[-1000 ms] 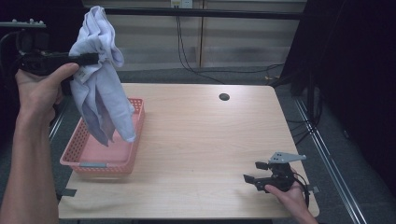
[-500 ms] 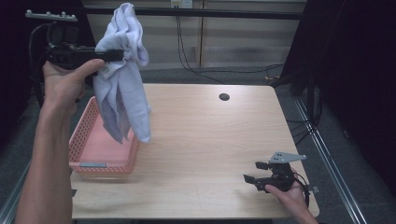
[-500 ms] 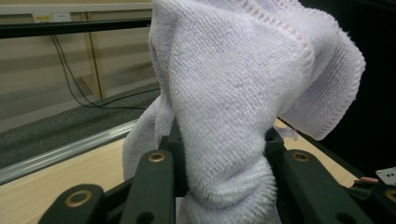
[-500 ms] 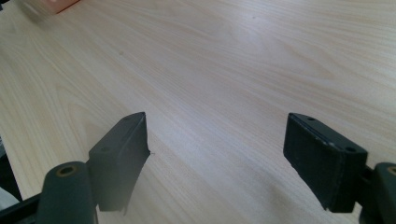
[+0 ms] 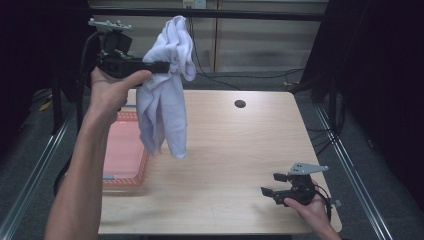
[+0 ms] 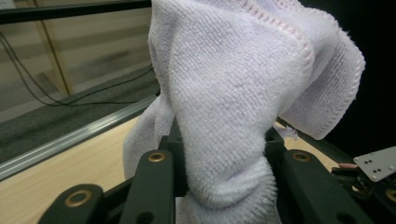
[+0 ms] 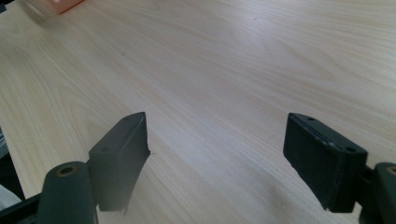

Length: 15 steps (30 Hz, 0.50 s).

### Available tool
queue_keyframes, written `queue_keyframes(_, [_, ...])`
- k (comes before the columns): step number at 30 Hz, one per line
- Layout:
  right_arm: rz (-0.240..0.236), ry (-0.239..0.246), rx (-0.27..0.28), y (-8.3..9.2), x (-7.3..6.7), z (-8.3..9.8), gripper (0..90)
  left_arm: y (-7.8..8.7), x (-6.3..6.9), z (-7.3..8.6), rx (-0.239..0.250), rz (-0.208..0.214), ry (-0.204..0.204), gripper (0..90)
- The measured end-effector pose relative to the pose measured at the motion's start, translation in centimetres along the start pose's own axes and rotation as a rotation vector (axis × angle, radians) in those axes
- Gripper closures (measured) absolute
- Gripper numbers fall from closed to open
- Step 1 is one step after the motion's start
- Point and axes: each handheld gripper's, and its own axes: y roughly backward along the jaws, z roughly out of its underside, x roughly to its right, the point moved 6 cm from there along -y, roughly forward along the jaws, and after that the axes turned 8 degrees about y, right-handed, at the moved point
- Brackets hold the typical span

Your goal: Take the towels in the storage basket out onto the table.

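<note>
I see left gripper clamped on pale lilac terry towel | towel bunched between jaws, pink-stitched hem, folds hanging below it | right gripper jaws wide apart, nothing between

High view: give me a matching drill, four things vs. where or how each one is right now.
Things:
1. towel
2. basket
3. left gripper
4. right gripper

States:
A. open, low at the table's near right corner
B. pink, at the table's left edge
C. hanging in the air, pale lilac
D. clamped on cloth, held high

Pairs: 1-C, 2-B, 3-D, 4-A
</note>
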Motion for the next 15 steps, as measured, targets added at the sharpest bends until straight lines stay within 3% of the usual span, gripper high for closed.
queue_keyframes(2, [-0.002, 0.001, 0.000, 0.0, 0.0, 0.0, 21.9, -0.8, 0.6, 0.4, -0.001, 0.026, 0.010, 67.0])
queue_keyframes(8, [-0.001, 0.001, -0.002, 0.0, 0.0, 0.0, 22.0, -3.4, 2.8, 2.3, -0.031, 0.091, -0.014, 66.8])
queue_keyframes(15, [-0.002, 0.001, 0.002, 0.0, 0.0, 0.0, 21.9, -7.8, 4.6, 6.1, -0.094, 0.170, 0.009, 66.4])
